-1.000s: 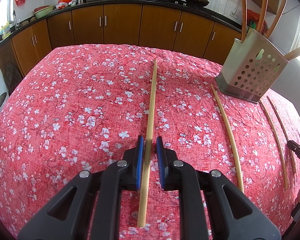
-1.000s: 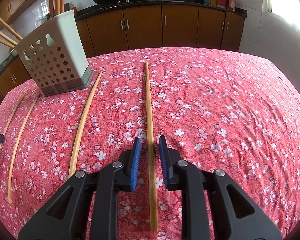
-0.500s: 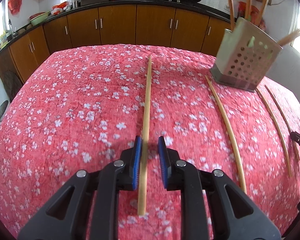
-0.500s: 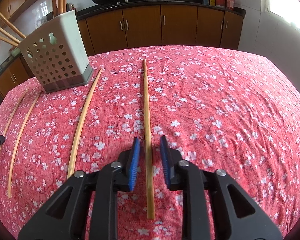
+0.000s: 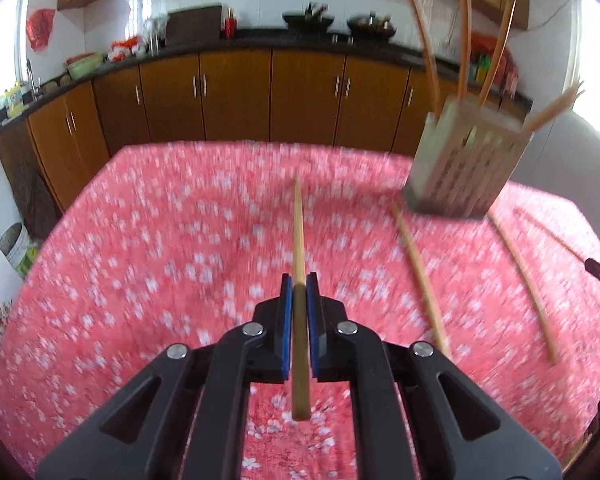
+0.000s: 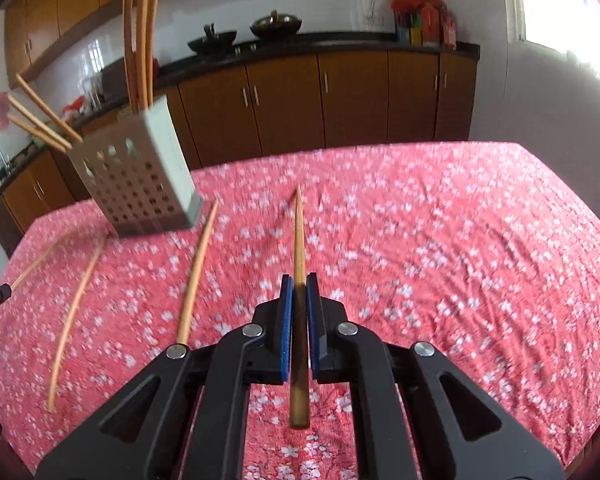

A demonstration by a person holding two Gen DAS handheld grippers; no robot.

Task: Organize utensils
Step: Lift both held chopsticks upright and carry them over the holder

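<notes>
My left claw [image 5: 299, 294] is shut tight on a chopstick [image 5: 299, 240], the blue pads pinching it near its thick end, with a short butt sticking out behind and the long thin part pointing ahead over the cloth [image 5: 140, 260]. My right claw [image 6: 299, 294] is clamped the same way on a second chopstick [image 6: 299, 236]. Both sticks seem lifted clear of the cloth, though the blur in both views makes that hard to swear to.

The holder [image 5: 466, 168] stands at the far side of the table, to my left claw's right; in the right view the holder [image 6: 140, 184] is off to the left, with several sticks already standing in it. Three more loose sticks lie on the cloth near it, the nearest [image 6: 198, 272] just beside its base.

These sticks look light, stiff and smooth, probably bamboo. They will not bend or break under a firm pinch, but a round shaft can roll or swivel between flat pads. Holding near the thick end, as I do, leaves the tip free to aim into the holder's top.
</notes>
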